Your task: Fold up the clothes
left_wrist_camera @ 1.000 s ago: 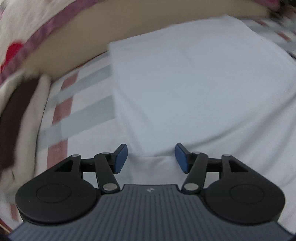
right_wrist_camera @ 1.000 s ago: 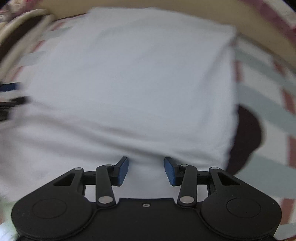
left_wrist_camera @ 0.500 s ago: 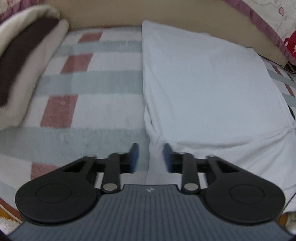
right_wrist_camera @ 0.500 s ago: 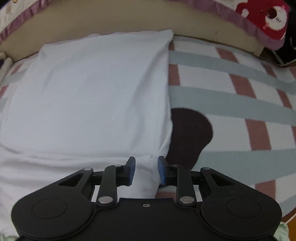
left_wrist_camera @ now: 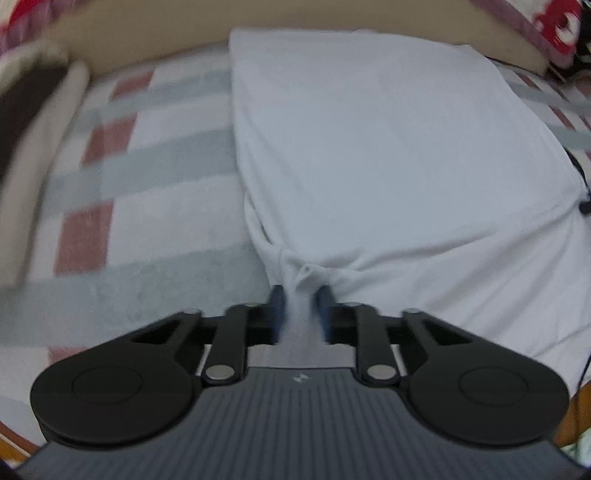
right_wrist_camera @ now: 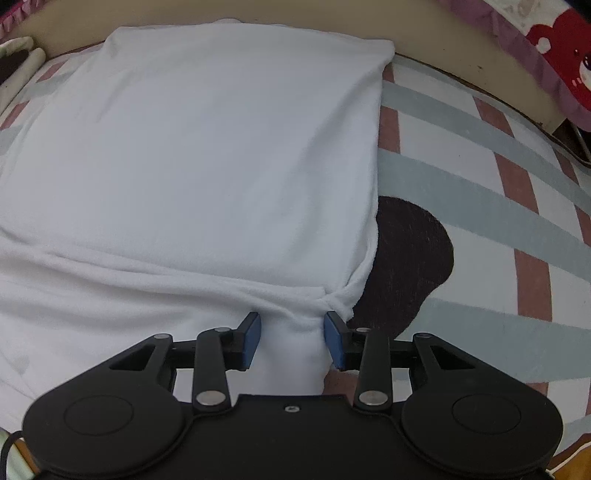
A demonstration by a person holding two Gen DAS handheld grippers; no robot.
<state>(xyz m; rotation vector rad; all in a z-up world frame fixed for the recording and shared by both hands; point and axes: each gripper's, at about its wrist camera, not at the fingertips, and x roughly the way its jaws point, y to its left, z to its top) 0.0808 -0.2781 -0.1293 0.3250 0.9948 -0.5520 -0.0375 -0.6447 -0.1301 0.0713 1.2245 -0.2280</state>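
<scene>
A white garment (left_wrist_camera: 388, 147) lies folded flat on a striped blanket (left_wrist_camera: 147, 221). My left gripper (left_wrist_camera: 300, 306) is at the garment's near left corner. Its jaws are closing, and a bunched ridge of white cloth is pinched between the blue pads. In the right wrist view the same garment (right_wrist_camera: 203, 147) fills the left and middle. My right gripper (right_wrist_camera: 293, 336) is at its near right corner. Its jaws are opening, with a fold of cloth between them. The right pad touches the cloth and the left pad stands off it.
A dark brown round patch (right_wrist_camera: 410, 258) on the blanket (right_wrist_camera: 461, 147) lies just right of the garment. A folded beige and brown cloth (left_wrist_camera: 29, 122) sits at the far left. A tan edge (left_wrist_camera: 147, 29) and a red and purple pillow (right_wrist_camera: 554, 55) border the far side.
The left jaws have closed from wide apart onto the garment's near left corner, and the cloth has bunched between them. The right jaws narrowed, then widened again around the right corner.
</scene>
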